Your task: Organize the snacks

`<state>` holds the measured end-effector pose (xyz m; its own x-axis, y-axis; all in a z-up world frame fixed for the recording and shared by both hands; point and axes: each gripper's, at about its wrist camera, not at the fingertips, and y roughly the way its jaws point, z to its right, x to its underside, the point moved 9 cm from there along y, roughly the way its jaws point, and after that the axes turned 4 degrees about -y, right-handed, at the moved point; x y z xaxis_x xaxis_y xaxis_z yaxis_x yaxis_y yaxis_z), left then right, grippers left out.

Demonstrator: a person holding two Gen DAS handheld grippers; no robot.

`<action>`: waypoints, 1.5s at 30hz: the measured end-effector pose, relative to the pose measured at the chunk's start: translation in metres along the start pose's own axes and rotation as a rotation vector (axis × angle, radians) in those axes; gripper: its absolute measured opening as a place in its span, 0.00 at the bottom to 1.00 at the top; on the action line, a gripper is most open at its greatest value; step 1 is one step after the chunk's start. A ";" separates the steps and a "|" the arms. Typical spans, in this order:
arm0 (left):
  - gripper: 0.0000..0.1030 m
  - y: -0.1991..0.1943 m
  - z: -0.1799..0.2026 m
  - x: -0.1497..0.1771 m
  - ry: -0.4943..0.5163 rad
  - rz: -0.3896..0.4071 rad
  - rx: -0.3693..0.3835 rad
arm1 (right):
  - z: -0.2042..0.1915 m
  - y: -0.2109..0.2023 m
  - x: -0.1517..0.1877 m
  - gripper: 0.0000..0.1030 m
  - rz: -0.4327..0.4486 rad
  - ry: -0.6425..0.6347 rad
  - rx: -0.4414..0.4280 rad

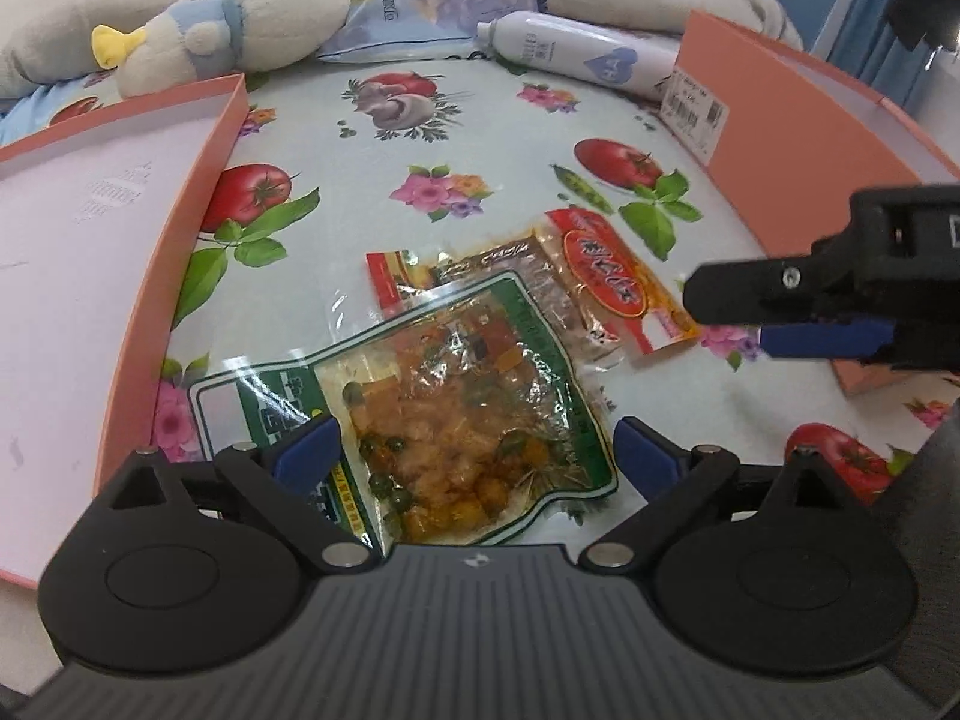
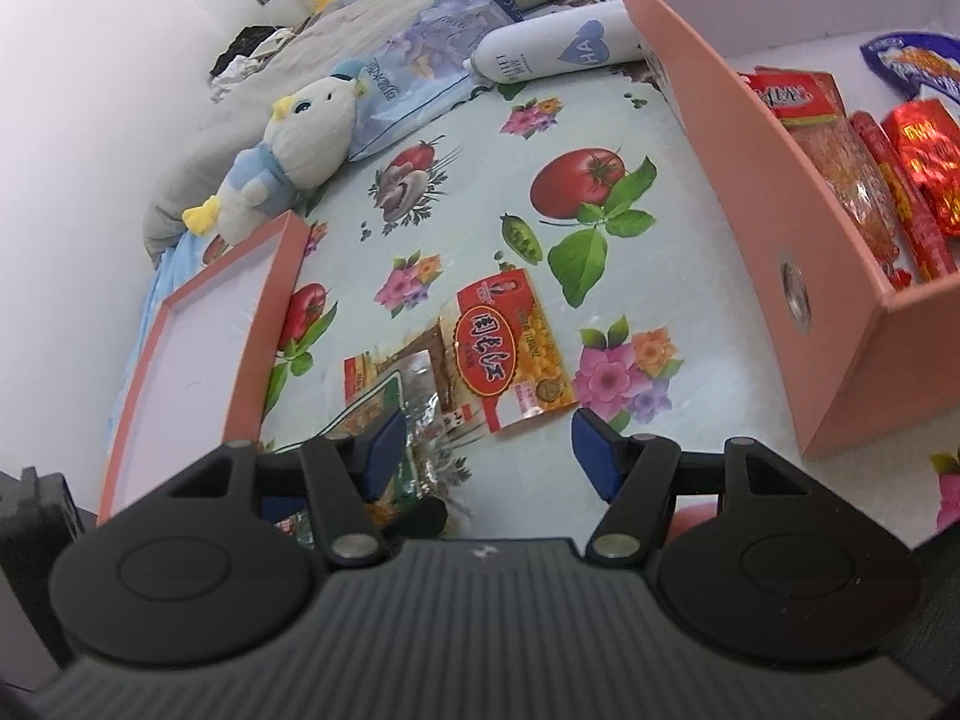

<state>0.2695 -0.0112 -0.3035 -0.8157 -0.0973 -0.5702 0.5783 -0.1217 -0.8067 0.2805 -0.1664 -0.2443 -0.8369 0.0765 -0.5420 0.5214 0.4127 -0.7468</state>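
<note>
Left gripper (image 1: pixel 474 450) stands with fingers spread wide over the green-edged snack pouch (image 1: pixel 444 420), which lies flat on the fruit-print desk (image 1: pixel 480 138), pads clear of it. Right gripper (image 2: pixel 480 450) is about half open and holds nothing; the red-and-yellow snack packet (image 2: pixel 510 354) lies just ahead of it, overlapping a brown packet (image 2: pixel 432 354). The pink box (image 2: pixel 780 240) at right holds red snack packets (image 2: pixel 918 168); its pink lid (image 1: pixel 90 300) lies at left.
</note>
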 end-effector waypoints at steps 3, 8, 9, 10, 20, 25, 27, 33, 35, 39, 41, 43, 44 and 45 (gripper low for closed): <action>0.92 0.002 -0.001 0.004 0.008 0.002 -0.030 | -0.002 0.006 -0.002 0.63 -0.008 -0.036 0.007; 0.78 -0.003 -0.008 0.002 -0.025 0.017 -0.058 | -0.005 0.016 -0.011 0.62 -0.001 -0.087 0.012; 0.73 -0.004 -0.009 0.002 -0.028 0.021 -0.057 | -0.005 0.018 -0.012 0.62 -0.004 -0.094 0.020; 0.71 -0.006 -0.010 0.003 -0.034 0.026 -0.056 | -0.005 0.021 -0.013 0.63 -0.007 -0.100 0.024; 0.47 -0.027 -0.036 -0.001 -0.213 0.066 0.033 | -0.023 0.048 -0.022 0.69 -0.027 -0.251 -0.003; 0.43 -0.037 -0.056 0.001 -0.316 0.081 0.062 | -0.033 0.063 -0.020 0.82 -0.052 -0.290 -0.025; 0.42 -0.041 -0.062 0.000 -0.347 0.087 0.073 | -0.039 0.068 -0.019 0.82 -0.052 -0.322 -0.024; 0.42 -0.050 -0.077 0.002 -0.403 0.098 0.087 | -0.058 0.088 -0.007 0.83 -0.076 -0.441 0.017; 0.42 -0.051 -0.079 0.003 -0.413 0.099 0.089 | -0.063 0.092 -0.004 0.85 -0.064 -0.483 0.051; 0.42 -0.052 -0.083 0.003 -0.438 0.106 0.101 | -0.068 0.097 0.002 0.85 -0.070 -0.561 0.093; 0.42 -0.052 -0.083 0.003 -0.451 0.111 0.107 | -0.072 0.096 0.004 0.78 -0.073 -0.574 0.085; 0.42 -0.052 -0.083 0.003 -0.458 0.113 0.109 | -0.074 0.094 0.004 0.64 -0.069 -0.564 0.078; 0.42 -0.052 -0.083 0.003 -0.461 0.115 0.112 | -0.075 0.092 0.005 0.56 -0.064 -0.565 0.084; 0.42 -0.053 -0.082 0.002 -0.465 0.117 0.115 | -0.076 0.091 0.006 0.54 -0.063 -0.567 0.091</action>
<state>0.2363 0.0763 -0.2752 -0.6703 -0.5438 -0.5049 0.6841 -0.1892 -0.7044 0.3103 -0.0595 -0.2858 -0.6597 -0.4548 -0.5983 0.5068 0.3186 -0.8010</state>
